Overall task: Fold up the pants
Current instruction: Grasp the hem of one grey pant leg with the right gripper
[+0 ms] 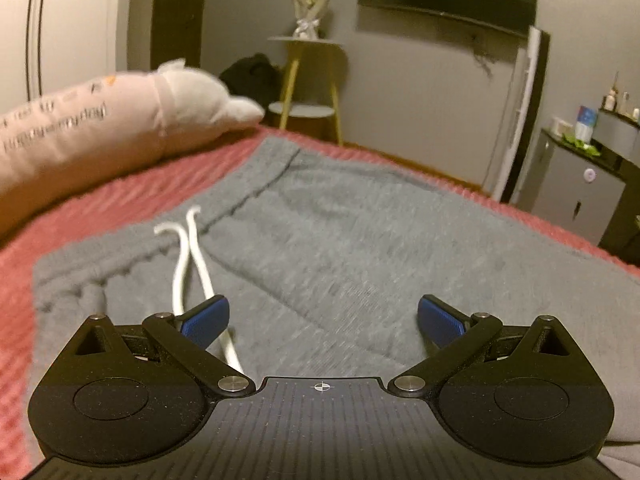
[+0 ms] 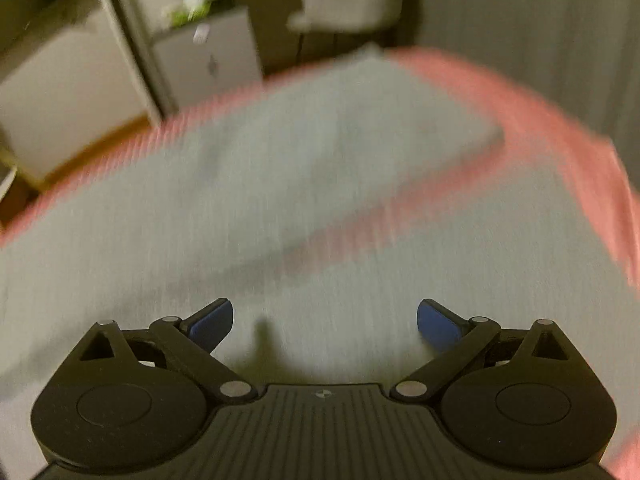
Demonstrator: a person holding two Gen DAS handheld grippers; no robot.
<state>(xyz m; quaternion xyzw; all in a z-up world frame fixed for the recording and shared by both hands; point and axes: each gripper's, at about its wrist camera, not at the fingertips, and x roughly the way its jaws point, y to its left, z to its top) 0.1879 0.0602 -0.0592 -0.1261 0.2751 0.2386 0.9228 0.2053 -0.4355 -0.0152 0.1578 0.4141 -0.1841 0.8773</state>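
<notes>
Grey knitted sweatpants (image 1: pixel 360 240) spread flat on a red ribbed bedspread (image 1: pixel 100 208), elastic waistband with white drawstring cord (image 1: pixel 188 264) toward the left, legs running away in the right wrist view (image 2: pixel 280 168), a strip of bedspread showing between them. Left gripper (image 1: pixel 323 320) poised low over the hip area just beside the cord, jaws wide apart, nothing held. Right gripper (image 2: pixel 325 322) above the leg fabric, jaws likewise spread wide and empty; view blurred, contact with cloth not discernible. Probably soft, limp, light and not slippery fabric, likely to sag and crease when lifted. Best grasped at the thick waistband edge and at a leg cuff or side seam, pinching both layers together. Pink printed bolster pillow (image 1: pixel 80 128) lying beyond the waistband.
</notes>
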